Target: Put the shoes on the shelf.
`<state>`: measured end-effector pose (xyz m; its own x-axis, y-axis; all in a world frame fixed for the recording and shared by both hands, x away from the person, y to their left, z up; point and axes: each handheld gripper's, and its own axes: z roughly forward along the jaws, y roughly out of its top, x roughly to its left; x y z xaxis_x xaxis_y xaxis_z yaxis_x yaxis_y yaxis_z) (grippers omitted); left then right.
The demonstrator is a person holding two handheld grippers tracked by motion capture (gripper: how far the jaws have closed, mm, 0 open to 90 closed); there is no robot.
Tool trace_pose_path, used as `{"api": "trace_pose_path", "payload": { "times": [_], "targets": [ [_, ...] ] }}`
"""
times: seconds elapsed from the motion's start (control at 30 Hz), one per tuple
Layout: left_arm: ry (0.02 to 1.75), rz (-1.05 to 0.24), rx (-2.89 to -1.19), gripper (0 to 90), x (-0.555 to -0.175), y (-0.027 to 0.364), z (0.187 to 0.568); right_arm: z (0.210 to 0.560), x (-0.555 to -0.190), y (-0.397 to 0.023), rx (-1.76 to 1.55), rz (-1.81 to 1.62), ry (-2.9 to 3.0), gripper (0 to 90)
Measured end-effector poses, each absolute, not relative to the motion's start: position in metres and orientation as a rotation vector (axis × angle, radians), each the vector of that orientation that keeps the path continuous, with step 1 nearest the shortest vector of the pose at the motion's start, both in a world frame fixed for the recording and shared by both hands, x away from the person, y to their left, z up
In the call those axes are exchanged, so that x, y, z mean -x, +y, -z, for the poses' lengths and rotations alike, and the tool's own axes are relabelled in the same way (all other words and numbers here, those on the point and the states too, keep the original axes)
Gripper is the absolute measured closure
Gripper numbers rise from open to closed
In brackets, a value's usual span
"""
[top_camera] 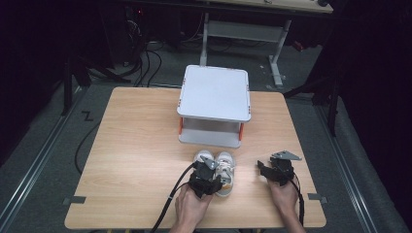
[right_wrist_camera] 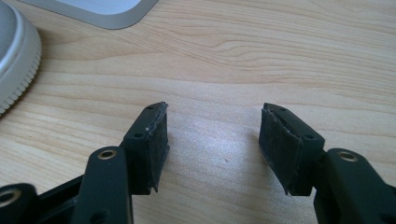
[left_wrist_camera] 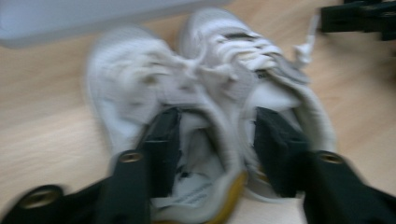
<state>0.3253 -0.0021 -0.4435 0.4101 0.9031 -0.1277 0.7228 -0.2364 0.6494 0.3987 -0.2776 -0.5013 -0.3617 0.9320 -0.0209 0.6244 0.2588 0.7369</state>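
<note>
A pair of small white lace-up sneakers with yellowish soles (top_camera: 218,167) is sitting side by side on the near middle of the light wooden table (top_camera: 136,145), just in front of the grey-white two-tier plastic stand with orange posts (top_camera: 214,104). In the left gripper view the shoes (left_wrist_camera: 205,98) are blurred, toes pointing away, laces loose on top. The left gripper (top_camera: 204,180) is reaching over the heel ends: one of its black jaws is sitting inside the opening of one shoe and the other inside the opening of its neighbour, so the two adjoining inner walls are lying between the pads. Whether the pads are already pressing on those walls cannot be told through the blur.

The right gripper (top_camera: 265,168) is resting apart from the shoes, to their right, low over bare wood. In the right gripper view its jaws are standing wide apart with nothing between them, and the right gripper (right_wrist_camera: 212,140) is facing the tabletop, with a sneaker's ribbed sole edge (right_wrist_camera: 16,70) at the left border and a corner of the stand (right_wrist_camera: 102,11) above.
</note>
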Motion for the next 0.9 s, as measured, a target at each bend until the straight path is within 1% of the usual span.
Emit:
{"api": "trace_pose_path", "payload": {
  "times": [0.2, 0.3, 0.43, 0.47, 0.5, 0.73, 0.9],
  "targets": [
    [1.377, -0.377, -2.073, 52.2, -0.336, -0.008, 0.449, 0.501, -0.399, -0.277, -1.411, -0.898, 2.078, 42.2],
    [1.366, -0.402, -2.085, 56.3, -0.338, -0.011, 0.452, 0.501, -0.399, -0.278, -1.411, -0.899, 2.079, 42.0],
    [1.335, -0.411, -2.09, 65.2, -0.336, -0.013, 0.453, 0.501, -0.399, -0.278, -1.412, -0.9, 2.079, 41.9],
    [1.335, -0.411, -2.091, 69.0, -0.336, -0.013, 0.453, 0.501, -0.399, -0.278, -1.411, -0.899, 2.08, 41.8],
    [1.338, -0.414, -2.089, 69.0, -0.335, -0.013, 0.453, 0.501, -0.399, -0.278, -1.411, -0.899, 2.08, 41.8],
    [1.334, -0.416, -2.073, 78.1, -0.334, -0.006, 0.452, 0.501, -0.399, -0.278, -1.408, -0.898, 2.08, 41.7],
    [1.313, -0.422, -2.075, 80.5, -0.332, -0.001, 0.451, 0.501, -0.399, -0.278, -1.406, -0.897, 2.081, 41.4]
  ]
}}
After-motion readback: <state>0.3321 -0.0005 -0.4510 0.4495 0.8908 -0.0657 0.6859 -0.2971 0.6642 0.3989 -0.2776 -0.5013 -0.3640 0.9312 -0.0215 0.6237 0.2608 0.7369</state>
